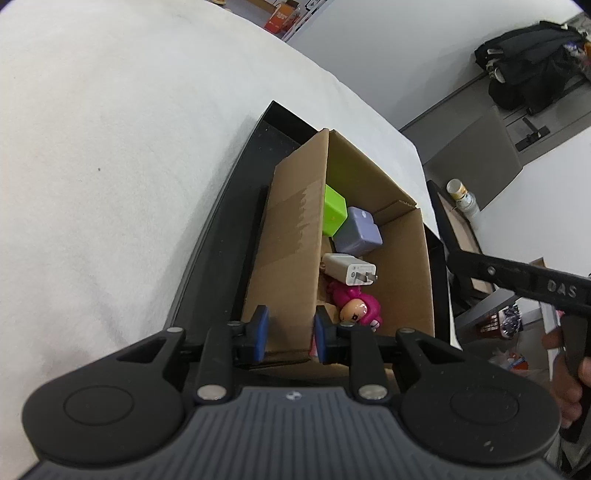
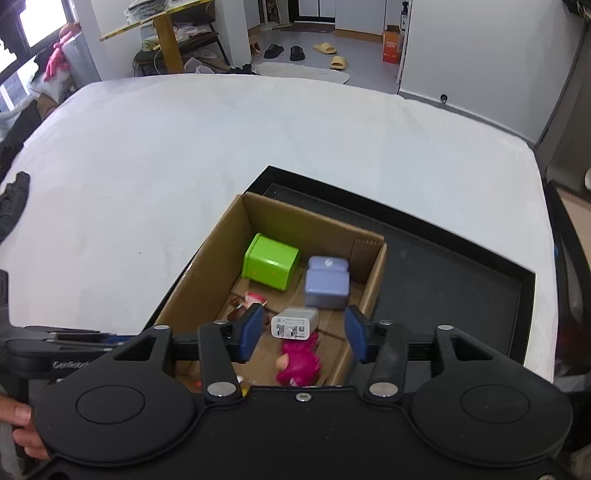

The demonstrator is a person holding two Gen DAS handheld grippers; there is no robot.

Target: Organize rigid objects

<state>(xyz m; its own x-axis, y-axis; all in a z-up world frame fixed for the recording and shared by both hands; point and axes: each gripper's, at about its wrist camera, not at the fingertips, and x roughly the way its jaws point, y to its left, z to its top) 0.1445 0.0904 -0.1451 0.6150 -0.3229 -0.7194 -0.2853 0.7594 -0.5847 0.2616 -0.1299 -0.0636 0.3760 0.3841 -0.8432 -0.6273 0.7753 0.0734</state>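
The left gripper (image 1: 290,334) pinches the cardboard box (image 1: 291,236) wall. The right gripper (image 2: 301,334) hangs wide open, seemingly empty, above the white charger (image 2: 294,324) inside the box, which sits in the black tray's (image 2: 443,280) left corner.

A lived-in home room: slippers (image 2: 330,48) and sandals (image 2: 282,51) lie on the grey floor beyond the white-covered table (image 2: 221,147), beside a cluttered wooden desk (image 2: 162,22).

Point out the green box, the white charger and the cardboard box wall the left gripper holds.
green box (image 2: 270,261): right wrist view, top face.
white charger (image 2: 294,324): right wrist view, pronged end.
cardboard box (image 1: 286,254): left wrist view, gripped wall.
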